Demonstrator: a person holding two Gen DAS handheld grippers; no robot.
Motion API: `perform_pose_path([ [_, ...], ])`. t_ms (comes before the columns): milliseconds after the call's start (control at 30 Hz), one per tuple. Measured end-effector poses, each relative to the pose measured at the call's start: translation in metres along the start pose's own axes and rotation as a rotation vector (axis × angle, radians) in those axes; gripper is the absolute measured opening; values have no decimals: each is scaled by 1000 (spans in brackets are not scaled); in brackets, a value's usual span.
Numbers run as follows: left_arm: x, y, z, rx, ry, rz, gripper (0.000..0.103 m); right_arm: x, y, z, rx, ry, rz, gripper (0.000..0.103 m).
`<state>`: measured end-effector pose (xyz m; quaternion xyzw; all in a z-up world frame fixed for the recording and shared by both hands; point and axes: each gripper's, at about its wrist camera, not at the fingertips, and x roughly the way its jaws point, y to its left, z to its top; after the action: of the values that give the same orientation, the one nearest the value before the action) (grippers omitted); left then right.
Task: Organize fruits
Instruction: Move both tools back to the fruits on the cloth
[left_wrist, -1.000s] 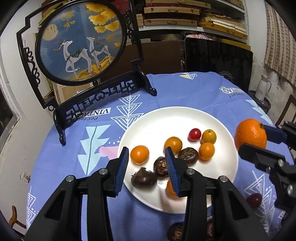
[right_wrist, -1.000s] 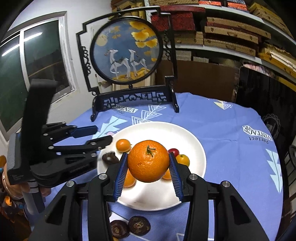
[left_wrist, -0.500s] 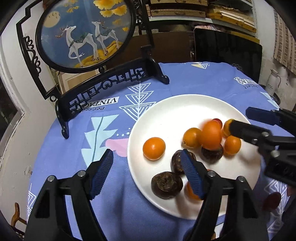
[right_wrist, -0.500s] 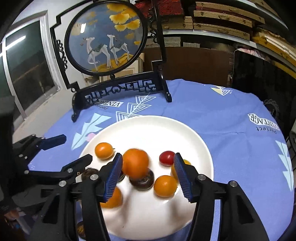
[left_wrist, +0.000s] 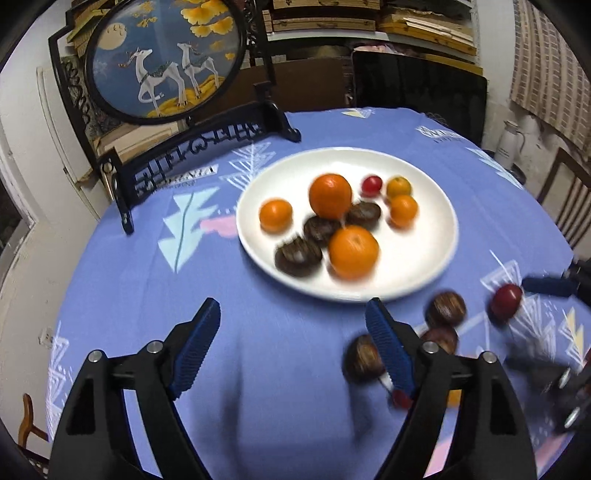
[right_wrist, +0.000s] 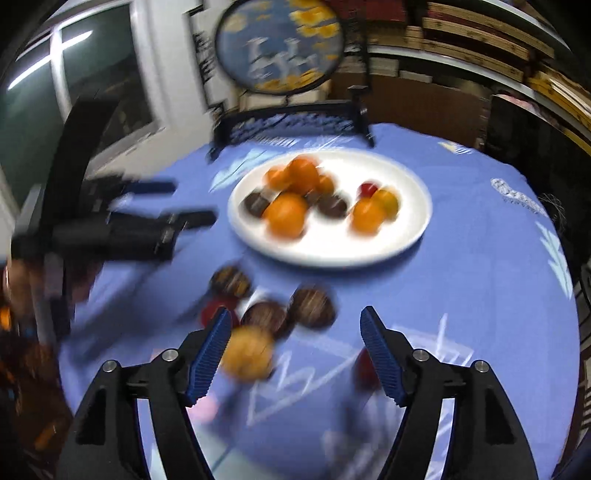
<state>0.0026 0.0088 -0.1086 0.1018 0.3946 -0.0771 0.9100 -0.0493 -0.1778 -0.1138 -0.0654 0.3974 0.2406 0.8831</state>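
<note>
A white plate holds two large oranges, smaller orange fruits, dark chestnuts and a red tomato. On the blue cloth in front of it lie more chestnuts and a red tomato. My left gripper hangs over bare cloth, jaws opening, nothing between them. My right gripper is also opening. A blurred yellow-orange fruit lies beside its left finger, not pinched.
A round painted screen on a black stand stands behind the plate at the back left. A dark chair back and shelves lie beyond the round table's far edge. A wooden chair is at the right.
The right gripper let go of the large orange, which now rests on the plate. Both grippers drew back from the plate toward the near cloth, and both jaws widened.
</note>
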Motion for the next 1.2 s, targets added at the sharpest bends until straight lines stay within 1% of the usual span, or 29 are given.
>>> perform_pose_path([
  [67,-3,-2,-10,-11,17,-16,81,6,15,-16,-49,34,-13,73],
  [133,-6,-4,-17,-28,35,-29,81,15,24,-25,-72,64,-12,73],
  [333,-7,-4,-30,-62,64,-47,81,31,32,-24,-48,80,-9,73],
  [433,-2,-5,-34,-84,88,-59,81,43,34,-22,-48,107,-6,73],
  [467,0,-7,-35,-87,96,-63,81,47,34,-22,-42,119,-1,70],
  [500,2,-8,-35,-86,102,-65,81,49,35,-22,-41,123,3,59],
  [567,5,-12,-37,-87,110,-73,81,52,36,-22,-56,130,11,42],
  [733,5,-23,-41,-85,126,-99,81,38,35,-28,-84,106,6,41],
  [900,3,-41,-43,-64,111,-94,81,20,11,-38,-27,92,-29,41],
  [1000,5,-53,-43,-55,122,-104,82,15,-2,-44,4,92,-42,41],
  [1100,3,-63,-46,-29,115,-92,82,14,-9,-46,25,90,-33,41],
  [1200,6,-67,-48,-26,119,-107,82,15,-8,-48,22,91,-23,41],
])
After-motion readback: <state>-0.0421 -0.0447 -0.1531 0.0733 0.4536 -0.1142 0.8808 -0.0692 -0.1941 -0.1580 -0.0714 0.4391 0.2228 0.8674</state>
